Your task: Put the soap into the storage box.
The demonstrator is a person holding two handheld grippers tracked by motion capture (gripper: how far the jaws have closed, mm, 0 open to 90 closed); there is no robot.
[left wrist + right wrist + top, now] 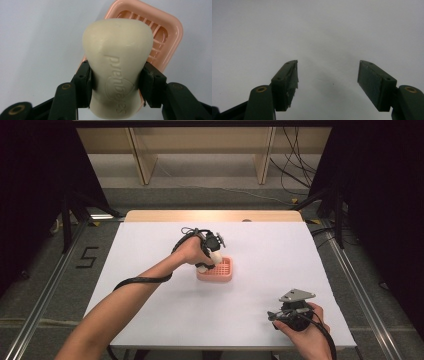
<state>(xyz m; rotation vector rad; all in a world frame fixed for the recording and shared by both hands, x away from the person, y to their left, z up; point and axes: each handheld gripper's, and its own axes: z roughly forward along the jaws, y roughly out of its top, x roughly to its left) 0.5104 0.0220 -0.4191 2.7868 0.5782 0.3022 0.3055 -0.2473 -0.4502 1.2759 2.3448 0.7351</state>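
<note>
Nearest the high camera, two bare forearms come in from the bottom edge over the worktop (150, 250), a broad rectangular surface with a smooth, matte white covering and a strip of pale wood showing along its far edge. Around it lies grey floor, with light wooden shelving frames at the back and black cables trailing near them.

Next in size, the right hand-held gripper (274, 316) rests low at the near right corner of the worktop, a grey three-cornered plate on top of its black body. In the right gripper view (328, 72) its two flat, rectangular black pads stand wide apart with nothing between them, and plain white surface lies beyond.

Out at the middle of the worktop, the left hand-held gripper (211, 265) points down over a soap dish (226, 270). This dish is a glossy pink plastic tray, rectangular with rounded corners and a slatted, ribbed floor (172, 27).

Smallest is the bar of soap (117, 65), cream-coloured, waxy and rounded, wider at its far end, with lettering and an oval emblem pressed into its face. The left jaws are closed on its narrower waist, one pad on each side. The soap is held over the near-left part of the dish; whether it touches the dish cannot be told.
</note>
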